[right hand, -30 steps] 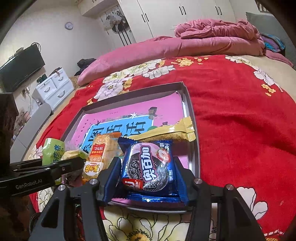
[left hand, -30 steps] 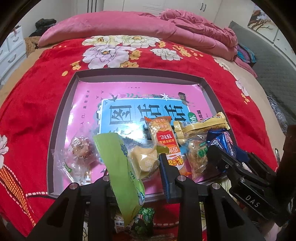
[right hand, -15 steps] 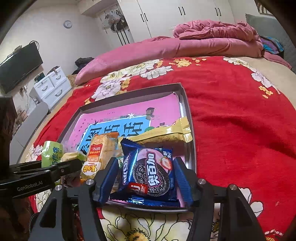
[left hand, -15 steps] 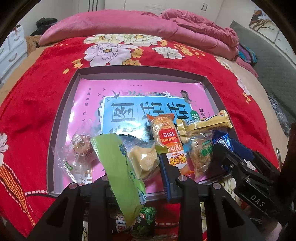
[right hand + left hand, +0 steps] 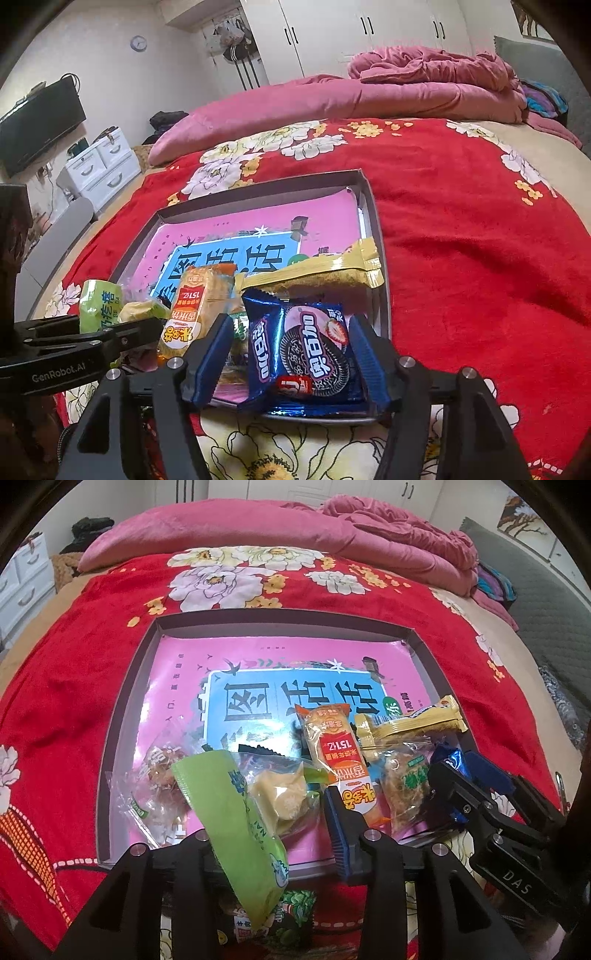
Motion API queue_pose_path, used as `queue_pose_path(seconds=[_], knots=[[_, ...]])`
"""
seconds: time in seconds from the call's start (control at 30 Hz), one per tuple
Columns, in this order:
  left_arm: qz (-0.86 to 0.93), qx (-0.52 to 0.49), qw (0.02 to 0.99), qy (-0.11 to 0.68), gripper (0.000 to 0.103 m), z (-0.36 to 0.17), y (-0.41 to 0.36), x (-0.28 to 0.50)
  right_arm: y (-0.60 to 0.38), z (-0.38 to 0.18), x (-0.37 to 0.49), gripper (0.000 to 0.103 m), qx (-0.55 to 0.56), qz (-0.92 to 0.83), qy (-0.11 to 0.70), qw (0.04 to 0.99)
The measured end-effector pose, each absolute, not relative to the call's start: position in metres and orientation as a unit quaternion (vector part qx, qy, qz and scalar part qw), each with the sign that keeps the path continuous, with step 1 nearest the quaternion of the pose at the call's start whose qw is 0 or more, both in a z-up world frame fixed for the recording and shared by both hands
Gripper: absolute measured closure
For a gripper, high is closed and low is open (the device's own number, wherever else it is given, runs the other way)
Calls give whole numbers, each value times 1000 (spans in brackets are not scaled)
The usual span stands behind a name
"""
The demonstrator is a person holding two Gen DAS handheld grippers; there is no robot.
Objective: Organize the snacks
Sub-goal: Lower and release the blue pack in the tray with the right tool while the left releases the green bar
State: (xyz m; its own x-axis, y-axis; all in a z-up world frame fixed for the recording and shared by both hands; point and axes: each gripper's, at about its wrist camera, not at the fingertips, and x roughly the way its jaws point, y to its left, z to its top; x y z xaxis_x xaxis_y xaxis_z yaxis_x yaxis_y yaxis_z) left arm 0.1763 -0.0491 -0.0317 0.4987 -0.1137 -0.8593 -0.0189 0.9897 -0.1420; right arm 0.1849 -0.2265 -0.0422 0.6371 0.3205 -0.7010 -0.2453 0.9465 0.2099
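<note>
Both your grippers are opening: the right gripper [image 5: 286, 360] releases the blue cookie pack [image 5: 306, 354] between its fingers, the left gripper [image 5: 273, 830] the green packet [image 5: 236, 827]. Most snacks already lie in the tray [image 5: 122, 716]; one packet [image 5: 291, 912] below the left fingers stays outside.

**Bedroom setting**

Bed [image 5: 461, 229] under a red floral cover, with a pink quilt [image 5: 369, 96] bunched at its head. White wardrobe doors [image 5: 369, 33] along the far wall; round wall clock [image 5: 138, 43] high at left. Dark television [image 5: 40, 125] mounted above white drawers [image 5: 99, 166]. Framed picture [image 5: 521, 524] at right.
</note>
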Motion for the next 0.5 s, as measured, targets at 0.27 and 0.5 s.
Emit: queue_pose_path(seconds=[0.27,0.5], knots=[[-30,-67,865,497,52,-29,-49,175,-229,-40,185,34,49,152,391,906],[-38,-68,866,494,45,-26,-52,173,-231,-36,183,29,51,150,379,912]])
